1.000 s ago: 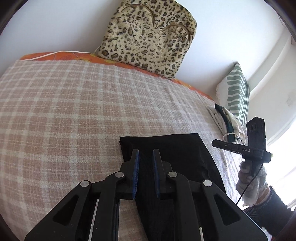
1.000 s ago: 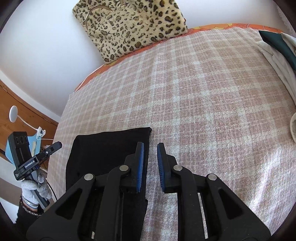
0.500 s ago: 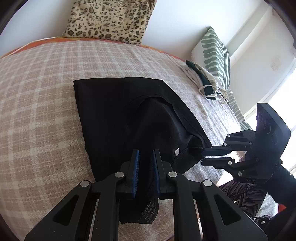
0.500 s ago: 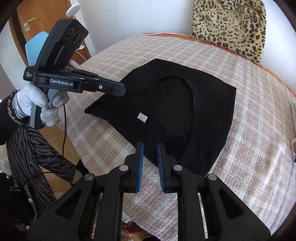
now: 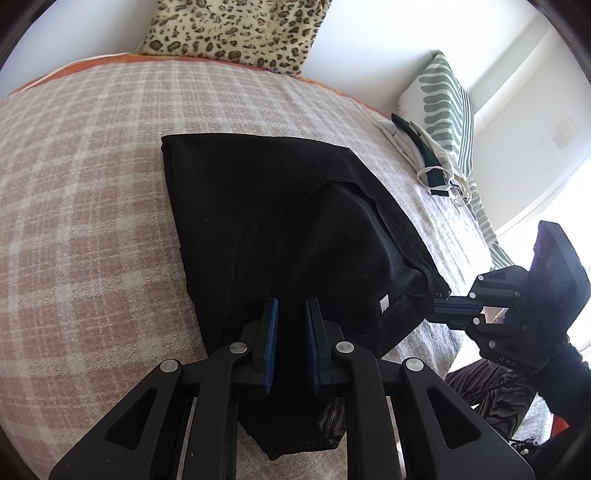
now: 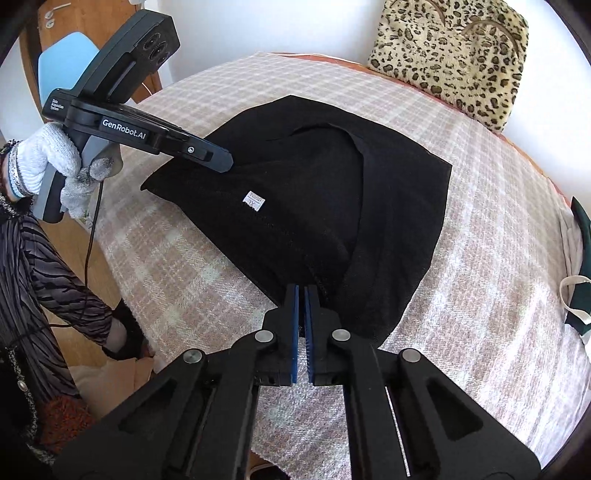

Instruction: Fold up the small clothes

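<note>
A black garment [image 5: 280,221] lies on the plaid bed cover [image 5: 92,184], with a small white label showing near its near hem; it also shows in the right wrist view [image 6: 332,199]. My left gripper [image 5: 290,306] is open, its fingers hovering over the garment's near edge with a gap between them. My right gripper [image 6: 301,291] is shut on the garment's right near corner; in the left wrist view [image 5: 439,304] its fingers pinch that corner. The left gripper [image 6: 225,162] shows from the side over the garment's left corner.
A leopard-print cushion [image 5: 236,33] leans on the wall at the bed's far side. A green striped pillow [image 5: 443,107] and a pile of white and dark green cloth [image 5: 428,158] lie at the right. A wooden door and blue chair [image 6: 62,62] stand left of the bed.
Both grippers came back to the garment's near hem. The right gripper closed on the right near corner. The left gripper stays open over the left side.
</note>
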The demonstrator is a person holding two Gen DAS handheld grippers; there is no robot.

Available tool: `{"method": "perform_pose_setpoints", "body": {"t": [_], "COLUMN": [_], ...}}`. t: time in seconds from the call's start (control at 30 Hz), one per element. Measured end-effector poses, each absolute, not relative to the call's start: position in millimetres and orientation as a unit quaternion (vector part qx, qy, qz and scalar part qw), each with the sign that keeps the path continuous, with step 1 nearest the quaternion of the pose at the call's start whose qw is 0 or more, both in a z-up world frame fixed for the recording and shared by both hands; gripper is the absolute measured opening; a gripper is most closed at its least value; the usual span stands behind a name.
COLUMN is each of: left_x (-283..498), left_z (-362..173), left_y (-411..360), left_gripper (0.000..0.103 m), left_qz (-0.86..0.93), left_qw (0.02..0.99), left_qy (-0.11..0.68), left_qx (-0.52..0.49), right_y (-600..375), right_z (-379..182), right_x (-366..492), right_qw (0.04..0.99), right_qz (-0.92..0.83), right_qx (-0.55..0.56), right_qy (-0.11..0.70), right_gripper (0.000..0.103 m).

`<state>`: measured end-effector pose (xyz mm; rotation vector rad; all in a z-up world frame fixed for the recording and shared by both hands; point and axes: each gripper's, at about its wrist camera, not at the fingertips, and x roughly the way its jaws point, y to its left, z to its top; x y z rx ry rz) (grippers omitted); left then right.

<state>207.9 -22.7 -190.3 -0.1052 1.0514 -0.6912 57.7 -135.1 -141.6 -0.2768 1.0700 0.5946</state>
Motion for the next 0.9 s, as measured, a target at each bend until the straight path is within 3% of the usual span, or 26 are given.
{"method": "perform_pose_setpoints", "body": {"t": [0.2, 0.33, 0.63, 0.9], "left_x": [203.2, 185.8, 177.1, 161.1], "left_z": [-166.2, -153.3, -186.3, -203.4], "left_y": [-8.7, -39.1, -116.8, -110.3], "left_gripper": [0.013, 0.013, 0.013, 0.013], "left_qz": [-0.339, -0.390, -0.439, -0.457], "left_qw": [0.813, 0.803, 0.759, 0.727], "left_qy": [0.465, 0.446, 0.481, 0.512], "left_qx": [-0.086, -0.063, 0.019, 0.032], "right_y": [-149.4, -157.9, -184.4, -168.4], "right_z": [-115.6, -119.7, -145.4, -174.0], "right_x": [58.2, 87.0, 154.2, 165.5], "right_qw": [0.811, 0.823, 0.801, 0.799], "right_qz": [0.318, 0.282, 0.264, 0.230], "right_qx": [-0.087, -0.039, 0.069, 0.024], "right_qy": [0.484, 0.491, 0.533, 0.555], "right_gripper": [0.004, 0.004, 0.004, 0.004]}}
